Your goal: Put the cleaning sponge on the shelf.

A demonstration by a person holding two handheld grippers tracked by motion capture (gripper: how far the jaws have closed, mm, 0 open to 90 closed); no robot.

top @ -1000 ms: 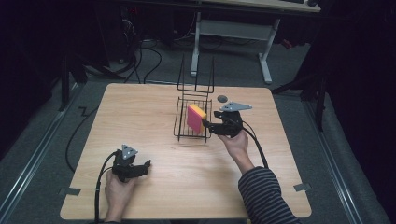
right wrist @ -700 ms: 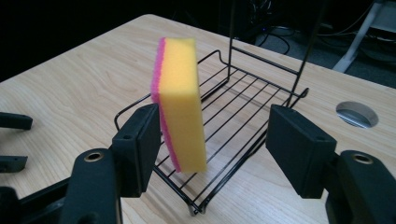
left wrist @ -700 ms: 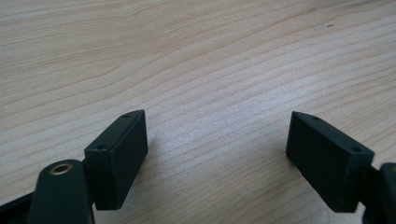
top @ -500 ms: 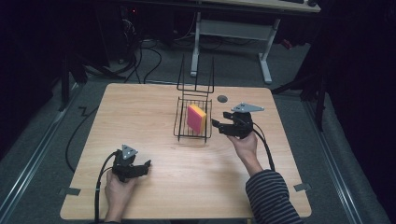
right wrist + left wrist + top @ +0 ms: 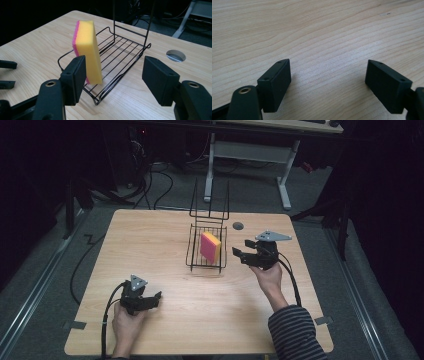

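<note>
A yellow and pink sponge (image 5: 210, 246) (image 5: 87, 52) stands on edge inside a black wire basket (image 5: 197, 259) (image 5: 122, 53) at the table's middle. My right gripper (image 5: 242, 254) (image 5: 113, 75) is open just to the right of the basket, clear of the sponge, jaws pointing at it. My left gripper (image 5: 154, 299) (image 5: 327, 82) rests low over bare wood near the front left, jaws wide open with nothing between them.
The wooden table (image 5: 150, 245) has a round cable hole (image 5: 238, 225) (image 5: 176, 55) behind the right gripper. The basket's tall wire handle (image 5: 209, 200) rises at its far side. A desk frame and cables stand on the floor beyond the table.
My right gripper has let go of the sponge and backed away to the right of the basket. The sponge stays standing in the basket. The left gripper has not moved.
</note>
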